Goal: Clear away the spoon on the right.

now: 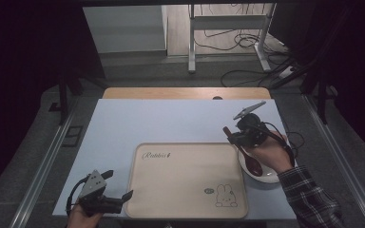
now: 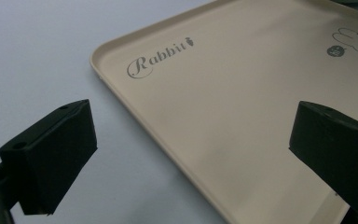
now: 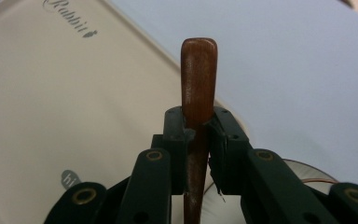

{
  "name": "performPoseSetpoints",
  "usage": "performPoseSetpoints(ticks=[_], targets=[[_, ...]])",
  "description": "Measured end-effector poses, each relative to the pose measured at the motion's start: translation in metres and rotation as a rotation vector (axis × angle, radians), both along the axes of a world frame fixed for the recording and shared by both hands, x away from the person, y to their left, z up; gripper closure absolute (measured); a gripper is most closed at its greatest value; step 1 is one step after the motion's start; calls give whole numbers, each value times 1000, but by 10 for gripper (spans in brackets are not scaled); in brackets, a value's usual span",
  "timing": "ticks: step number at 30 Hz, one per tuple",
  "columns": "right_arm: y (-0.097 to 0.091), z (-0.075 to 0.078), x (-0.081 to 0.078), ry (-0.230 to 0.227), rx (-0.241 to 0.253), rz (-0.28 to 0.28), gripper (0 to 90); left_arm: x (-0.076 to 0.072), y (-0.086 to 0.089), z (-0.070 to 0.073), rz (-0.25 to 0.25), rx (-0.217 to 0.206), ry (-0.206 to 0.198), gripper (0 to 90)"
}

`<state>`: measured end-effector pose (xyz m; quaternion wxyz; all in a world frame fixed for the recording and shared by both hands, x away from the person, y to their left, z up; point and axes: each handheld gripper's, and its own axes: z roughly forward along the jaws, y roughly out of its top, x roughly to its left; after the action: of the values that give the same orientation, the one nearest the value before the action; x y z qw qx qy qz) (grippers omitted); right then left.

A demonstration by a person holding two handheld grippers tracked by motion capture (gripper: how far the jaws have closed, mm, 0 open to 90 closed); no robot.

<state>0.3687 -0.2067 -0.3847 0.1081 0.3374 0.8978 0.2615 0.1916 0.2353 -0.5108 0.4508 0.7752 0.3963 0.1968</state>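
right tongs [image 3: 196,128] pinching wooden spoon [image 1: 247,154] mid-handle, bowl end over white dish [image 1: 271,178] beside tray [image 1: 171,190]. spoon likely light, stiff, smooth; handle grip suits. left tongs [image 2: 186,154] spread, empty, over tray edge.

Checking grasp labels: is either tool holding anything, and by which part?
The right tool grips the brown wooden spoon by its handle, below the handle's end, with the spoon's bowl over the white bowl. The left tool is open, holding nothing.
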Motion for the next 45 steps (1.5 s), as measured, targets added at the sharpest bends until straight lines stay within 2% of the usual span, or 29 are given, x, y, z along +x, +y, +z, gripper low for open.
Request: performPoseSetpoints(ticks=[13, 21, 39, 45], targets=[[25, -22, -11, 72, -19, 61, 777, -1, 5, 0, 4, -45, -11, 0], [40, -42, -14, 125, -27, 87, 778, -1, 6, 0, 11, -47, -13, 0], [62, -69, -19, 186, -77, 122, 778, -2, 4, 0, 4, -42, -15, 0], [64, -84, -17, 205, -85, 122, 774, -2, 4, 0, 1, -39, -15, 0]])
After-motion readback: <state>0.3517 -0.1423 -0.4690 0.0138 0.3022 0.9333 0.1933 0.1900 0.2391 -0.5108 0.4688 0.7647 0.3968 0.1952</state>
